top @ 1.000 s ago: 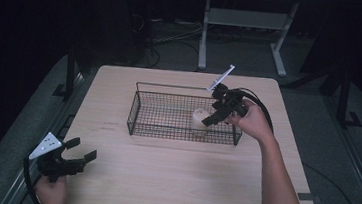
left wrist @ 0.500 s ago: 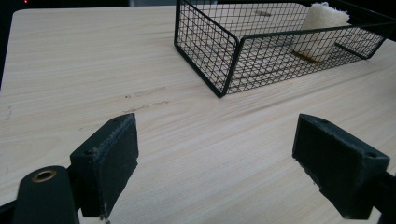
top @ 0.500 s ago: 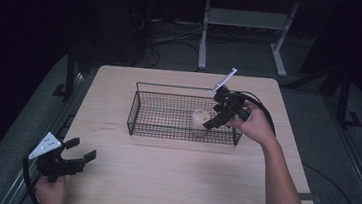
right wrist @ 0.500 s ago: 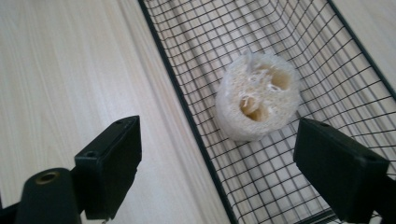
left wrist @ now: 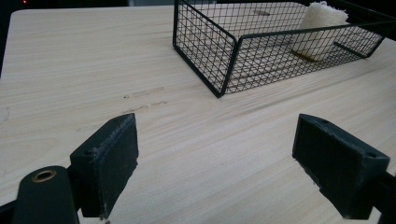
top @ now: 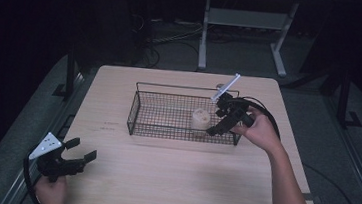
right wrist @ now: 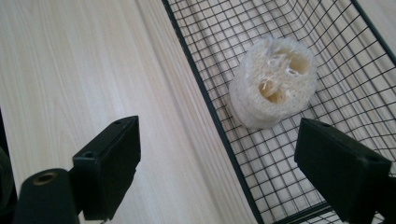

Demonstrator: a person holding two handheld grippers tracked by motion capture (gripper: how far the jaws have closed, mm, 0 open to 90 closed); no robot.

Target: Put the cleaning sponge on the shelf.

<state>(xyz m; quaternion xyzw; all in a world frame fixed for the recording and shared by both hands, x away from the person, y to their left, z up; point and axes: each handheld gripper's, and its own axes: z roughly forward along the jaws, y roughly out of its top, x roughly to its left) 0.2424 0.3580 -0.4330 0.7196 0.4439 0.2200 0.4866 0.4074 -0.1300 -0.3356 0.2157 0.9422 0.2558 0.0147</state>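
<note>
The sponge (right wrist: pixel 273 88) stands in the basket (right wrist: pixel 205 107) at one o'clock of the right gripper (right wrist: pixel 233 177), whose spread jaws have just been opening.

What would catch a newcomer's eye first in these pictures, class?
A black wire basket stands mid-table with a pale loofah sponge upright in its right half. The right gripper hangs open at the basket's right end, beside the sponge. The left gripper waits open at the wooden table's near-left corner.
</note>
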